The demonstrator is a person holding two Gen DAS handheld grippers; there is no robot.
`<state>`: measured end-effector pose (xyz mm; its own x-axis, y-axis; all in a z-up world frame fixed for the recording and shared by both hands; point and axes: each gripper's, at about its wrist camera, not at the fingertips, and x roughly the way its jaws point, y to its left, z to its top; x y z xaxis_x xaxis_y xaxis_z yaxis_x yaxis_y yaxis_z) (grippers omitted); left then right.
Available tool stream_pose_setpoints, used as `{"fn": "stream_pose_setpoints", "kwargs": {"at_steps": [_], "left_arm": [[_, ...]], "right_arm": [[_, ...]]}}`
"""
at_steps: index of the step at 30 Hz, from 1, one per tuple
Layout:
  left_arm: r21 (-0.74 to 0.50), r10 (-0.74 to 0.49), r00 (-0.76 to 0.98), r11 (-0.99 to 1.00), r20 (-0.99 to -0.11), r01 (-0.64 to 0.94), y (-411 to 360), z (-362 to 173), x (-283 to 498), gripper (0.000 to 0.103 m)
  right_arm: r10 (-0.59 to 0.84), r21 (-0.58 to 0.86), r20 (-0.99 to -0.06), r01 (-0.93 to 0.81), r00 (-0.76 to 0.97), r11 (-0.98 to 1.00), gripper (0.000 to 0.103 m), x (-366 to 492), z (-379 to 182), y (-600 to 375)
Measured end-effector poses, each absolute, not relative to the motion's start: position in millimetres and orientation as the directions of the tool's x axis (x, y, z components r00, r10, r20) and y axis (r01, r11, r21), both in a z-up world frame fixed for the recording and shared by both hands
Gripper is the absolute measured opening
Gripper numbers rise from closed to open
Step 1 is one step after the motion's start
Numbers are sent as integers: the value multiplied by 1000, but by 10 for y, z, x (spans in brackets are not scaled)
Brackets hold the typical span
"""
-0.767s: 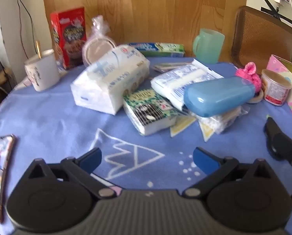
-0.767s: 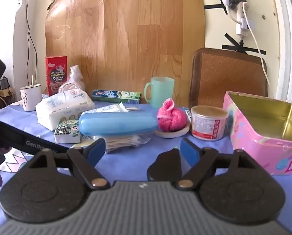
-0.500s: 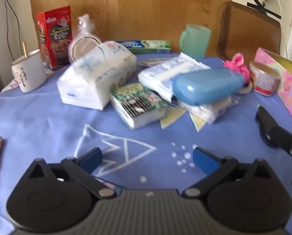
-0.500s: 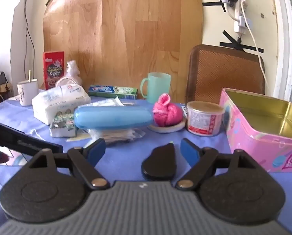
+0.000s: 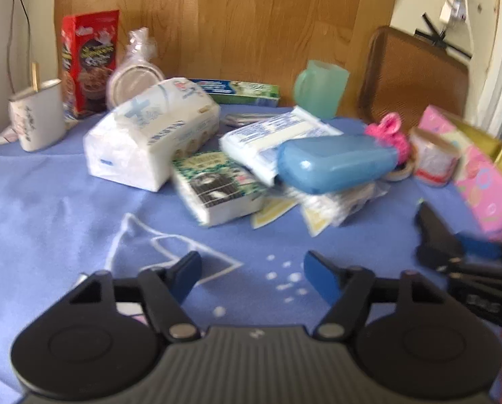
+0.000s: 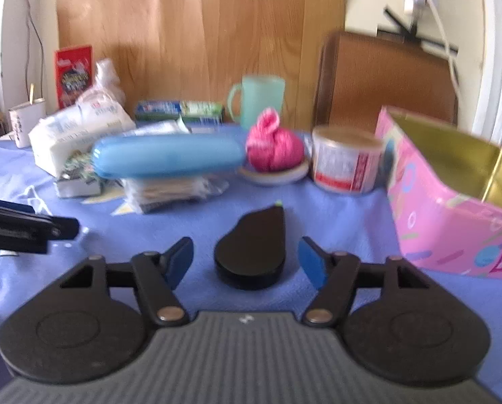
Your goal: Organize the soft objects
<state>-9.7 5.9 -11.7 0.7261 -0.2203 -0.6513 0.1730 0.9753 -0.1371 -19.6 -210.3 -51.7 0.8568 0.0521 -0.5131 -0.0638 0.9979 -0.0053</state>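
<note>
A large white tissue pack lies on the blue cloth, beside a small green patterned tissue pack and a flat white-and-blue wipes pack. A blue plastic case rests on a bag of cotton swabs. A pink scrunchie sits on a tape roll. My left gripper is open and empty above the cloth. My right gripper is open, with a black pear-shaped object lying on the cloth between its fingers.
An open pink tin box stands at the right, a small can next to it. At the back stand a green mug, a toothpaste box, a red box and a white cup.
Both grippers have moved right and forward. The black object now lies further between my right fingers, and the pink tin looms closer. Both stay open.
</note>
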Motion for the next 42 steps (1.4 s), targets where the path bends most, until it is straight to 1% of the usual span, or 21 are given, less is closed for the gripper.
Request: {"fn": "stream_pose_setpoints", "kwargs": {"at_steps": [1,2,3,8,10,13,16,17,18,19,20,21,23,25,29,32,34,37,40,42], "left_arm": [[-169,-255,714,967,-652,191,46,-96,-71,63],[-188,-280,701,960,-656,208,19,-82,-47,59],[-209,-311,681,950,-663,230,-24,-62,-9,56],[-353,-502,527,863,-686,362,-302,-17,165,50],[-375,-541,481,835,-690,403,-457,-33,160,49],[-402,-576,417,806,-703,435,-674,-123,116,49],[-370,-560,416,811,-716,454,-852,-118,78,50],[-369,-559,411,810,-720,456,-891,-116,78,50],[-368,-559,408,810,-722,457,-916,-116,67,50],[-365,-557,407,810,-724,460,-937,-109,65,49],[-362,-557,406,809,-724,463,-966,-93,46,47],[-377,-571,392,798,-721,471,-1006,-89,42,41],[-375,-575,406,797,-711,473,-1040,-18,4,41],[-347,-588,429,782,-686,517,-1141,144,-15,41],[-294,-622,455,742,-638,602,-1520,491,14,41],[-270,-663,453,697,-596,665,-1919,690,75,41],[-269,-690,442,668,-574,694,-2184,736,149,41],[-281,-708,424,648,-565,708,-2543,686,272,41],[-297,-695,418,663,-585,687,-2773,522,404,41],[-304,-677,422,684,-604,663,-2773,446,442,41]], "right_arm": [[66,23,-539,-64,840,998,60,-132,-537,-2150],[84,52,-552,-66,829,996,54,-95,-560,-2191],[96,66,-545,-71,833,995,52,-98,-555,-2223],[137,83,-538,-110,832,991,52,-257,-545,-2271],[162,76,-529,-143,833,987,52,-367,-537,-2267],[169,38,-520,-176,837,984,52,-510,-578,-2215],[166,7,-504,-188,848,982,53,-550,-596,-2204],[166,6,-502,-189,849,982,58,-551,-603,-2211],[166,9,-498,-186,851,983,60,-556,-610,-2227],[172,22,-495,-186,852,982,60,-559,-621,-2249],[183,39,-490,-188,852,981,59,-563,-633,-2277],[195,52,-484,-194,853,980,52,-564,-638,-2299],[210,59,-476,-207,854,976,52,-583,-629,-2301],[193,56,-446,-188,874,981,52,-613,-593,-2334],[126,29,-328,-124,936,992,52,-687,-408,-2512],[35,-2,-249,-36,968,999,52,-664,-236,-2740],[-32,-9,-216,31,976,999,52,-635,-149,-2926],[-110,-2,-213,112,971,994,52,-526,-84,-3234],[-166,-4,-249,170,954,985,52,-399,-131,-3423],[-189,-22,-281,190,941,982,53,-327,-186,-3481]]}}
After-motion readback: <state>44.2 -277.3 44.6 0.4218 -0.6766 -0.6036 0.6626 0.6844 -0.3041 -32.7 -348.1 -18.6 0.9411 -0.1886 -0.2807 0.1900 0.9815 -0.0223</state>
